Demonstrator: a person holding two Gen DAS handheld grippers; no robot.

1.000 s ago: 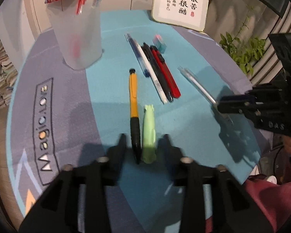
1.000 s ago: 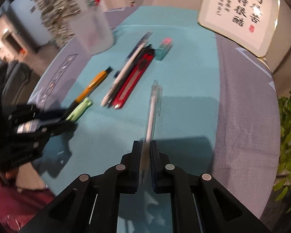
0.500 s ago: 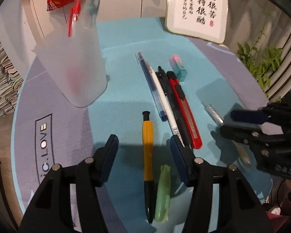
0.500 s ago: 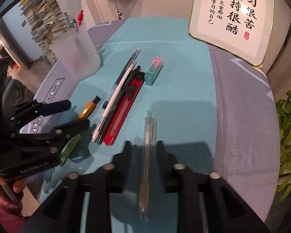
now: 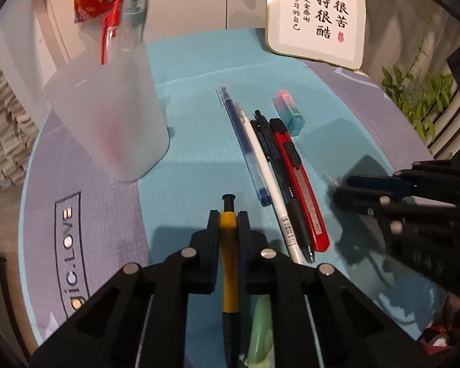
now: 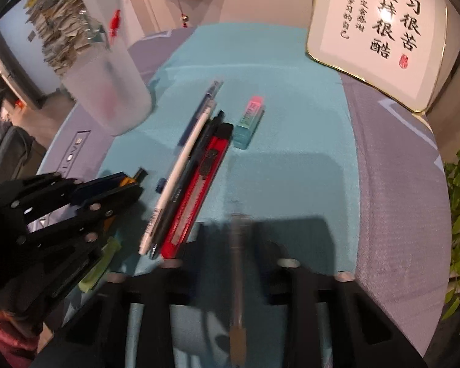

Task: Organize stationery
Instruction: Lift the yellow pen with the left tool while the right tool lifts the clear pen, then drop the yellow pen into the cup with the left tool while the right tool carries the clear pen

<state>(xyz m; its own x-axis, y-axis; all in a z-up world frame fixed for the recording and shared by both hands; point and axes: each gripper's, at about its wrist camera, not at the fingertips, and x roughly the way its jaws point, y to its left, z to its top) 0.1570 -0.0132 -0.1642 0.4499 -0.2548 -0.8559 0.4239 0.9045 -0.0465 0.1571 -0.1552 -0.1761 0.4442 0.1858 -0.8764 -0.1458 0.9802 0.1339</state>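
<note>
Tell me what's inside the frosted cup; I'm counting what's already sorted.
The frosted cup holds a red pen and a pale teal item sticking out above its rim. Lower down, only a red blur shows through the wall; anything else is hidden.

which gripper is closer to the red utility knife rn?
Too close to call. Left gripper is shut on the orange pencil, left of the red utility knife; right gripper straddles the clear pen on its other side.

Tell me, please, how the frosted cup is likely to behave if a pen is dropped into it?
The frosted cup looks thin-walled plastic, so probably light. It is tall and already holds a red pen leaning at its rim, so a hard knock near the top might tip it.
</note>
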